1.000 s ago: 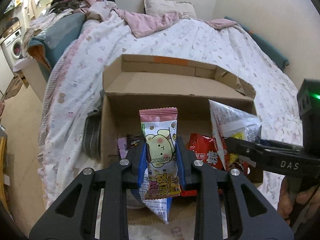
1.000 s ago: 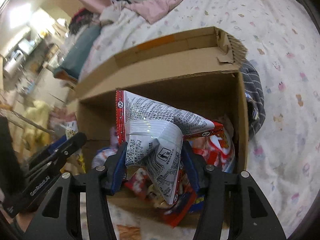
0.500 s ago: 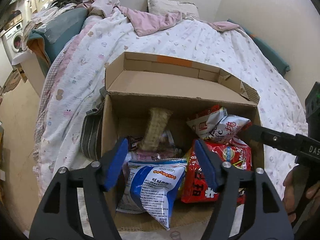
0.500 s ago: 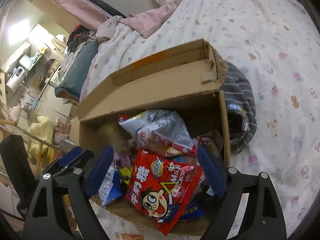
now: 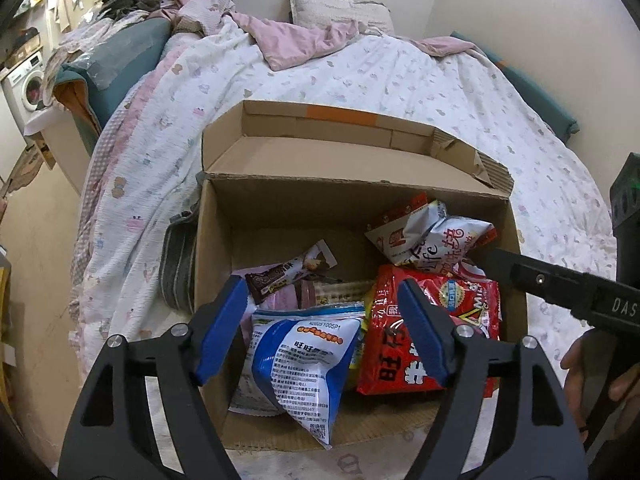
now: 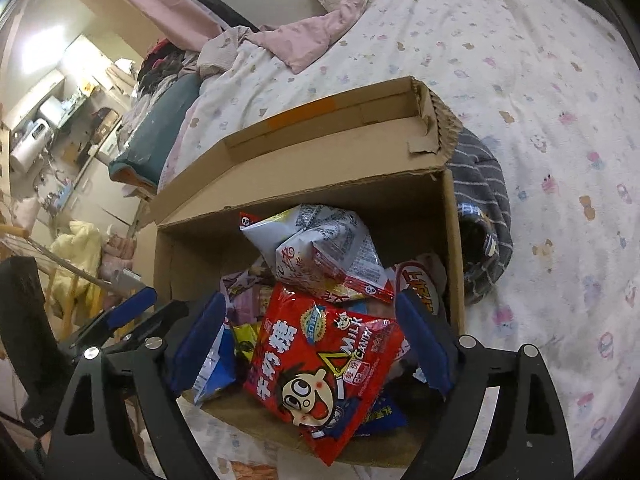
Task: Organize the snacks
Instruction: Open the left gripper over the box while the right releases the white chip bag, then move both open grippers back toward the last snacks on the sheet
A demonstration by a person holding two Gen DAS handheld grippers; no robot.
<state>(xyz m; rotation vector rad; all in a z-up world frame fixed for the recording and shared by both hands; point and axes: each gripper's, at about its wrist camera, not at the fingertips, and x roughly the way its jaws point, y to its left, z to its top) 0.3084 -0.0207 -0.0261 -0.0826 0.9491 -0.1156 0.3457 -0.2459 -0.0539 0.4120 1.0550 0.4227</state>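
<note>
In the left wrist view, the left gripper (image 5: 324, 328) is held over the near edge of an open cardboard box (image 5: 216, 240) that rests on a bed (image 5: 400, 76). Its jaws are opening, and nothing is pressed between the blue pads. Inside the box a blue-and-white snack bag (image 5: 304, 364) is seen below the gripper, a red candy bag (image 5: 432, 320) beside it, a white crumpled bag (image 5: 432, 236) behind that, and a brown snack bar (image 5: 288, 272) toward the back left. The right gripper's finger (image 5: 560, 284) is seen at the right edge, with a hand (image 5: 588, 380) below it.

In the right wrist view, the right gripper (image 6: 312, 340) is spread wide above the same box (image 6: 452, 240), gripping nothing. The red candy bag (image 6: 320, 364) is seen lying between the pads without contact, topped by the white crumpled bag (image 6: 320, 248).
</note>
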